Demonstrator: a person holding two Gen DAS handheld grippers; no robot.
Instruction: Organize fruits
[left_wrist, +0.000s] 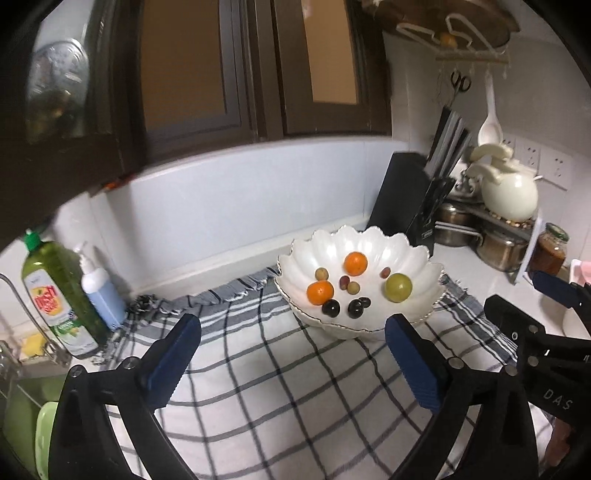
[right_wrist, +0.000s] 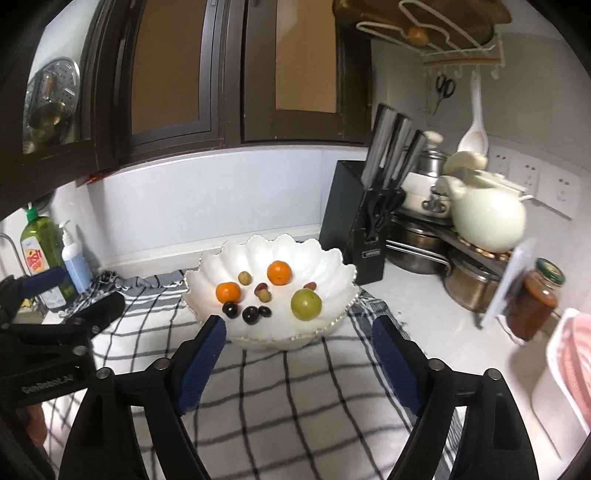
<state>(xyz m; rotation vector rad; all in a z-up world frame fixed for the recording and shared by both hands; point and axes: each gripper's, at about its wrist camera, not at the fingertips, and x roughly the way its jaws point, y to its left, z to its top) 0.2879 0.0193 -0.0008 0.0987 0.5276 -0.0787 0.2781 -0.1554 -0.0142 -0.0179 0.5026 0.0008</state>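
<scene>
A white scalloped bowl (left_wrist: 373, 240) (right_wrist: 303, 254) stands on a checked cloth (left_wrist: 280, 387) (right_wrist: 295, 398). Inside lie two small oranges (left_wrist: 320, 292) (right_wrist: 279, 273), a green round fruit (left_wrist: 398, 287) (right_wrist: 306, 304), several dark grapes (left_wrist: 330, 307) (right_wrist: 252, 314) and a few small pale and reddish ones. My left gripper (left_wrist: 291, 332) hovers open in front of the bowl, nothing between its blue pads. My right gripper (right_wrist: 298, 334) is open too, just short of the bowl's near rim, holding nothing. Each gripper shows at the edge of the other's view.
A black knife block (left_wrist: 406, 199) (right_wrist: 354, 221) stands behind the bowl on the right. Steel pots (right_wrist: 469, 284), a white pitcher (right_wrist: 487, 218) and a sauce jar (right_wrist: 532, 302) crowd the right corner. A green dish soap bottle (left_wrist: 55, 295) and a blue pump bottle (left_wrist: 103, 295) stand by the sink on the left.
</scene>
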